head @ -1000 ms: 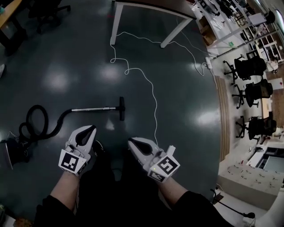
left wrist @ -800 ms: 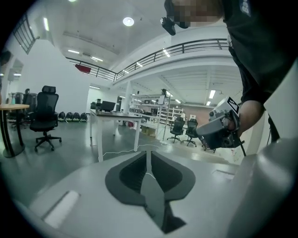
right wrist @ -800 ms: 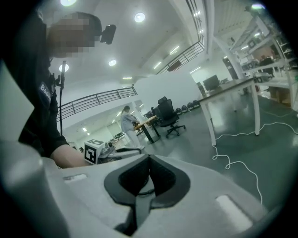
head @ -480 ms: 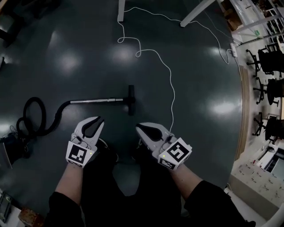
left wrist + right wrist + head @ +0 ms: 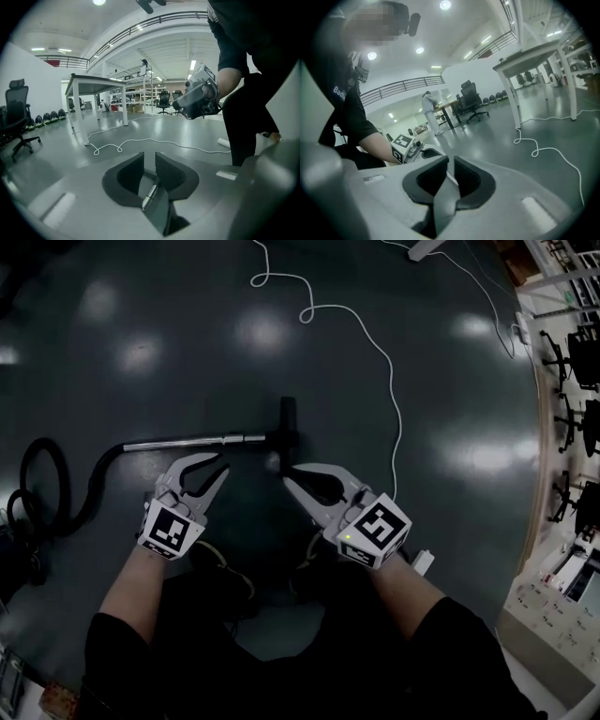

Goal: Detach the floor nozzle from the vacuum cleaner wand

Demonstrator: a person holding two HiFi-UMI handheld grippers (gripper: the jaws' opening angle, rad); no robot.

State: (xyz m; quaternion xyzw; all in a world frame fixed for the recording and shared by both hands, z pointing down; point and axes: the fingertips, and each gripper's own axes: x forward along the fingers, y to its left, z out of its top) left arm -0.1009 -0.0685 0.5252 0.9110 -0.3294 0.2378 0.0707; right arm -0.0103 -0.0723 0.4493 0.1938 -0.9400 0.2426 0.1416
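Just far of the closed right gripper (image 5: pixel 289 478) lies the nozzle (image 5: pixel 287 427), wand (image 5: pixel 187 441) running left from it past the left gripper (image 5: pixel 221 465); the latter's empty jaws have just been opening.

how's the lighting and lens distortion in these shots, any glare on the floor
Head view: dim overall, ceiling lamps glaring as pale patches on the glossy dark green floor, the thin chrome vacuum wand readable, room edges bowed. Left gripper view: brighter, round black vignette, strong fisheye. Right gripper view: same vignette, background slightly soft.

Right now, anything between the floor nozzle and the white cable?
Nothing. The head view shows only bare glossy floor between the floor nozzle and the white cable.
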